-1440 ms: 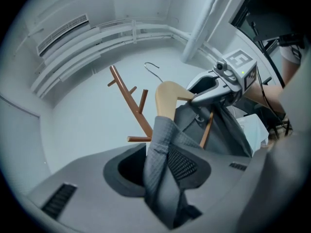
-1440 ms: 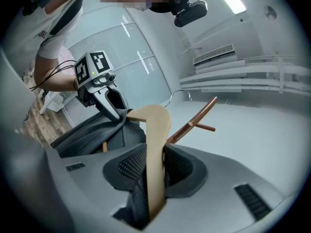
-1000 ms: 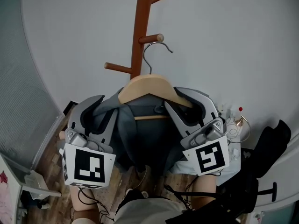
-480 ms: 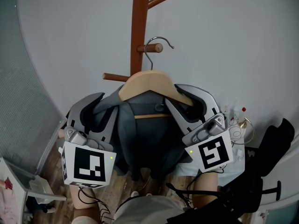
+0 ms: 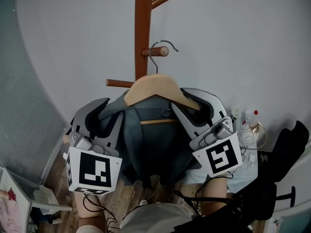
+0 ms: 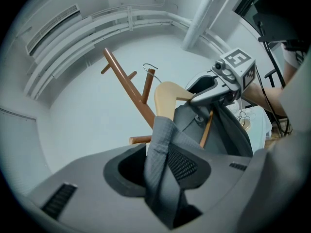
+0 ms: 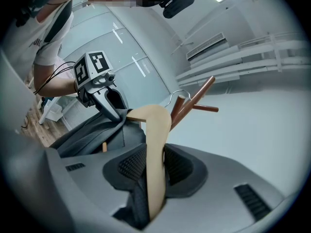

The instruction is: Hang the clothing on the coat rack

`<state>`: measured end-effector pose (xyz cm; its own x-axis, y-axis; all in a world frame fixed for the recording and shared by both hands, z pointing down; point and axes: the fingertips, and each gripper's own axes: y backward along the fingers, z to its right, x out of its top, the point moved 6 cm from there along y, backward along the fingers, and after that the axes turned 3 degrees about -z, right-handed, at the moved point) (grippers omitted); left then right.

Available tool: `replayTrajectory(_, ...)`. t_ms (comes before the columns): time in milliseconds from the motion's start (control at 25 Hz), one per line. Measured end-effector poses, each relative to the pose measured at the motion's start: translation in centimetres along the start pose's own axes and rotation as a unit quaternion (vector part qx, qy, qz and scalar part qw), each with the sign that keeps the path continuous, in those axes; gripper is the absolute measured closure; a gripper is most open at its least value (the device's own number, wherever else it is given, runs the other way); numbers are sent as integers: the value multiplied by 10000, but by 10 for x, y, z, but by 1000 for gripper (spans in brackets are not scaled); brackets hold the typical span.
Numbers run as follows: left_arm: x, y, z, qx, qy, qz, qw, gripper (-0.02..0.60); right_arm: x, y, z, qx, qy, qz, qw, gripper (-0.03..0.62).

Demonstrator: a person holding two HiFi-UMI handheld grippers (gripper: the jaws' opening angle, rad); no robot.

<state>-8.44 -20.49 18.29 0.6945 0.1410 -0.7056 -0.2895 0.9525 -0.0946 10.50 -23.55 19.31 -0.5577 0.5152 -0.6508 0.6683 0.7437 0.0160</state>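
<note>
I have both tongs up in front of the coat rack (image 5: pixel 143 28), carrying the clothing between them. My left tongs (image 5: pixel 104 114) are clamped on a fold of the grey clothing (image 5: pixel 150 144) at its left shoulder; in the left gripper view the ribbed fabric is pinched between the pads (image 6: pixel 181 165) and bunches out past them. My right tongs (image 5: pixel 193 107) are closed on the right arm of the wooden hanger (image 5: pixel 154 85). The right gripper view shows that pale arm running upright between the two pads (image 7: pixel 130 165), with dark cloth caught under it.

The clothing hangs from the hanger, draped over both of its shoulders and falling between the tongs, off the floor. The hanger sits level, just in front of the rack's brown pole. Its wire hook (image 5: pixel 156 47) arches over the tip of a short peg (image 5: pixel 154 52) on the pole. I cannot tell whether the hook bears on that peg or only hovers around it. A lower peg (image 5: pixel 118 83) sticks out to the left, just beside the hanger's left end.
</note>
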Motion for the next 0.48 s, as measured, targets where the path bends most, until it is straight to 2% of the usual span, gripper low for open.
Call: replayTrajectory(480,-11,-5,7,-170,116,-206,9996,434,-9,-3,-6,63,-77,-48,9999,470)
